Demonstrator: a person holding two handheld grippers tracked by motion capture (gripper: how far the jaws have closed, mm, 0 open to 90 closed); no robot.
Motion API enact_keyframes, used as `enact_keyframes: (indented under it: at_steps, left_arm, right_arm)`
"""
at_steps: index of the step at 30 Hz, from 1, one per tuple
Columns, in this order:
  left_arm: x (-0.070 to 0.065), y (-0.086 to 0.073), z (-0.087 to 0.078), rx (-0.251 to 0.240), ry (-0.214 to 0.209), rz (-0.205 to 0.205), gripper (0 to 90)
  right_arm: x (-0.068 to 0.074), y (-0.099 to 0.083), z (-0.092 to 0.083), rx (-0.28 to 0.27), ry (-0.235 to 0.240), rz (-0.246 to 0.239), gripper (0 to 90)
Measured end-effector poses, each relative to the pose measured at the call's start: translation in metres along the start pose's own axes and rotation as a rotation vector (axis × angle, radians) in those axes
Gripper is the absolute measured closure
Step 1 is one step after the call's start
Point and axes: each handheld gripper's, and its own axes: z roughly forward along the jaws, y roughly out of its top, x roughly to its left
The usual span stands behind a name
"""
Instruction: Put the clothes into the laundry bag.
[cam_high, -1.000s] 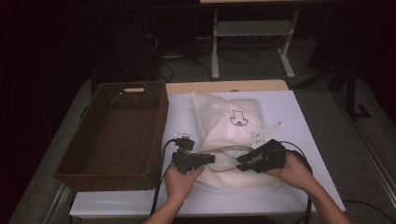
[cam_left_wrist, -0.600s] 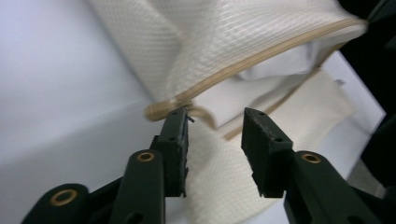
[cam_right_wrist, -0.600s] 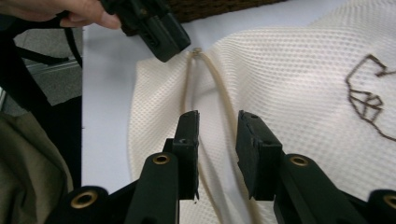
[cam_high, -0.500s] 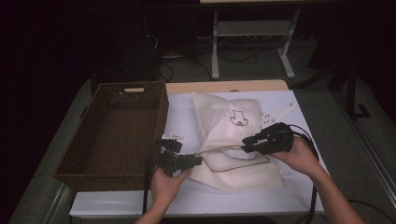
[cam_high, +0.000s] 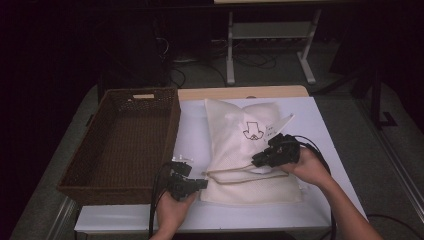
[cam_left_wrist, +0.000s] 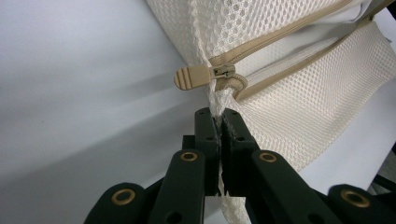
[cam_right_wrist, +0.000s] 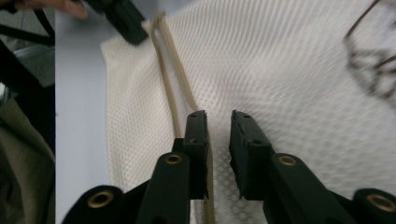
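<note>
A cream mesh laundry bag (cam_high: 250, 125) with a black drawing lies on the white table (cam_high: 320, 130). My left gripper (cam_high: 204, 183) is at the bag's near left corner. In the left gripper view its jaws (cam_left_wrist: 216, 114) have just been closing and are shut on the mesh (cam_left_wrist: 303, 107) just below the tan zipper pull (cam_left_wrist: 191, 77). My right gripper (cam_high: 256, 161) hovers over the middle of the bag by the parted zipper. Its jaws (cam_right_wrist: 219, 116) have just been closing. A gap remains between them, with mesh (cam_right_wrist: 289, 70) behind it and the zipper tape (cam_right_wrist: 170, 60) beside the left jaw.
A dark wicker basket (cam_high: 142, 92) stands empty on the left, close to my left hand. A wooden table edge (cam_high: 240, 92) runs behind the bag. Cables trail from both grippers toward the near edge. The floor beyond holds a metal stand (cam_high: 270, 35).
My left gripper moved left and toward the near edge, to the bag's corner. My right gripper shifted right and away. The zipper opening between them has stretched longer.
</note>
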Motion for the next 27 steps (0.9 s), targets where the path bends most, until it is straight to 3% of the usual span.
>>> enact_keyframes:
  at_steps: [2,5,10,16,27]
  left_arm:
    - [-0.001,0.0,-0.002,-0.012,-0.005,-0.001,84.3]
    - [-0.005,0.0,-0.006,-0.035,-0.002,0.016,77.8]
    - [-0.013,0.004,-0.013,-0.081,-0.013,0.044,69.9]
    - [-0.016,0.008,-0.019,-0.114,-0.028,0.064,62.0]
    - [-0.022,0.008,-0.018,-0.142,-0.011,0.121,43.5]
  right_arm:
    - [0.0,-0.005,0.009,0.036,0.013,0.011,76.5]
    - [0.0,-0.01,0.01,0.02,0.024,0.022,75.2]
    - [0.004,-0.012,-0.009,-0.064,0.01,0.02,71.6]
    - [0.003,-0.025,-0.033,-0.122,-0.043,0.052,65.8]
    - [0.0,-0.053,-0.048,-0.156,-0.088,0.116,50.9]
